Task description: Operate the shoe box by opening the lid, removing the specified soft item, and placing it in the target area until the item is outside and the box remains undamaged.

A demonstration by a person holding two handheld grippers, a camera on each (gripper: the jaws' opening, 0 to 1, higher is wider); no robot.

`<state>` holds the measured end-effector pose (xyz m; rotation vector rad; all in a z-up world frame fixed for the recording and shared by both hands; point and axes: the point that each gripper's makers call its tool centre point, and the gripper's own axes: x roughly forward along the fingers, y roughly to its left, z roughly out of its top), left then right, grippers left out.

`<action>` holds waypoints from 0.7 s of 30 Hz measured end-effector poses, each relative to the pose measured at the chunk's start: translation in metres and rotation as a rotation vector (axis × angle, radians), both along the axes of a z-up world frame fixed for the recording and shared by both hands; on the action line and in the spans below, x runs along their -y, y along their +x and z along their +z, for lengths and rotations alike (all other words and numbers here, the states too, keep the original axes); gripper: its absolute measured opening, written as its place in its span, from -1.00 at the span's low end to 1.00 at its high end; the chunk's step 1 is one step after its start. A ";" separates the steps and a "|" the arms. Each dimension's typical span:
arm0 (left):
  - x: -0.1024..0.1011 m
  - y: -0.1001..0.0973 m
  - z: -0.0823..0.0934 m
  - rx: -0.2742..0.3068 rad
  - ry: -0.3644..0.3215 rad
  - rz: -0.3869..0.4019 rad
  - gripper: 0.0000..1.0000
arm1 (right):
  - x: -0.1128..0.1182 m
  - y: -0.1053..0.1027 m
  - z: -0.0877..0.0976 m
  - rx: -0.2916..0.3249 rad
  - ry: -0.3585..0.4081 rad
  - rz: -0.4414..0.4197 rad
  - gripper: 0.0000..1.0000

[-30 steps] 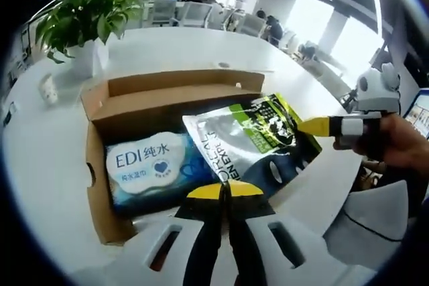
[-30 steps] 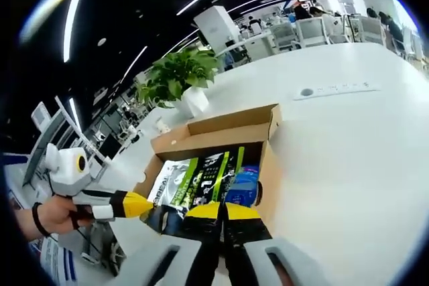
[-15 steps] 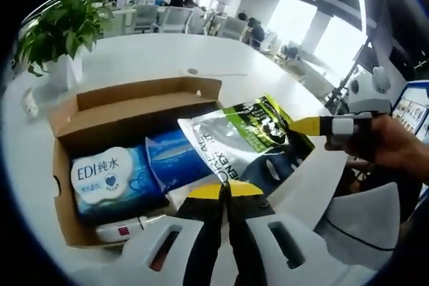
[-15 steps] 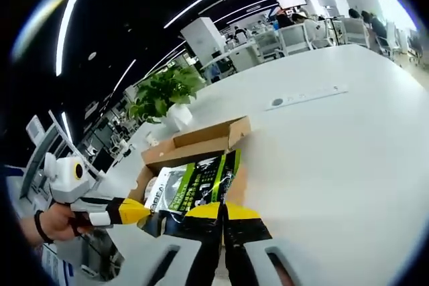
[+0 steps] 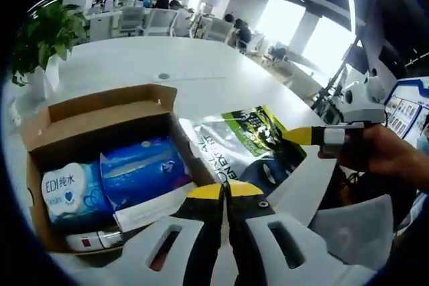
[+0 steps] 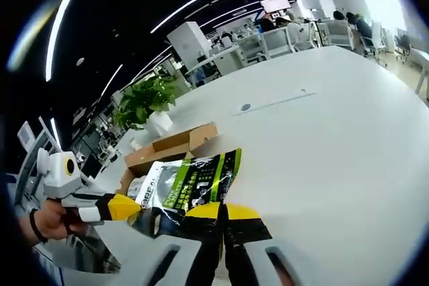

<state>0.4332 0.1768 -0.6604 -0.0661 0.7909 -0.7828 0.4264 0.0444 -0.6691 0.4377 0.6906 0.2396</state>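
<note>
You have the glossy silver, green and black soft pouch point(image 5: 251, 145) pinched from two sides. Your left gripper point(image 5: 225, 190) is closed on its near edge, jaws pressed together with the film between them, and your right gripper point(image 6: 224, 211) is clamped the same way on the opposite, dark end. Holding both ends makes sense: a floppy bag like this would sag and drag on the cardboard wall if carried by one corner.

The pouch hangs clear of the open brown cardboard shoe box point(image 5: 100, 108), just beside its right wall and over the white table point(image 5: 201, 78). In the right gripper view it stretches between the two grippers, with the box point(image 6: 171, 149) behind it. The box lid flap stands open and looks intact.

The blue and white wet-wipe packs point(image 5: 107, 182) lie inside the box (not your concern). Judging by this, lowering onto the table comes next.
</note>
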 end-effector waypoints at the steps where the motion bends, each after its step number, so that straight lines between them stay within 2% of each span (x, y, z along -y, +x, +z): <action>1: 0.006 -0.001 -0.001 -0.003 0.001 -0.004 -0.98 | 0.006 -0.002 -0.002 -0.005 0.001 -0.009 -1.00; 10: 0.044 -0.005 -0.011 -0.013 0.027 -0.028 -0.98 | 0.041 -0.007 -0.018 -0.038 -0.017 -0.042 -1.00; 21: 0.058 0.007 -0.031 -0.035 0.083 -0.033 -0.98 | 0.058 0.006 -0.031 -0.059 -0.029 -0.029 -1.00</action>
